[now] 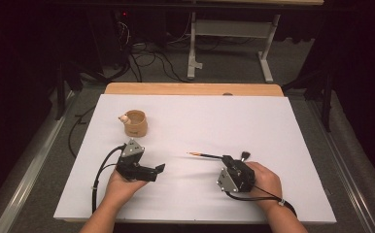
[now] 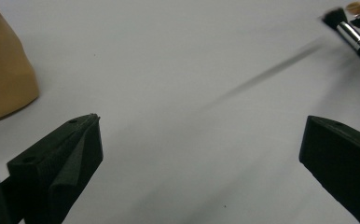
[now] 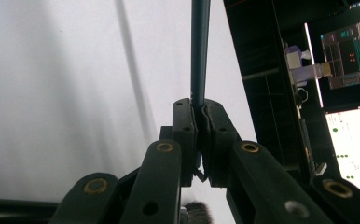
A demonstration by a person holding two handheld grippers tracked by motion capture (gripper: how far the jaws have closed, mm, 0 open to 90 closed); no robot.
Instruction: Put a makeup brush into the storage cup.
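Observation:
A tan cup (image 1: 136, 123) with a small pale figure on its rim stands at the back left of the white sheet (image 1: 253, 121). My left gripper (image 1: 157, 171) rests in front of the cup with its jaws pointing right; in the left gripper view it (image 2: 201, 123) is open with nothing between the jaws, and the cup (image 2: 1, 70) sits at the left edge. My right gripper (image 1: 226, 159) is shut on a thin dark brush (image 1: 205, 155), whose orange-tipped handle points left. In the right gripper view the jaws (image 3: 199, 121) pinch the handle (image 3: 200, 51). The brush's dark bristles (image 2: 334, 17) appear far off.
A wooden table edge (image 1: 190, 89) runs behind the sheet. Beyond it, cables (image 1: 146, 58) lie on the carpet beside a white frame (image 1: 193, 53). Lit screens (image 3: 346, 56) glow at the right of the right gripper view. Bare sheet lies between the two grippers.

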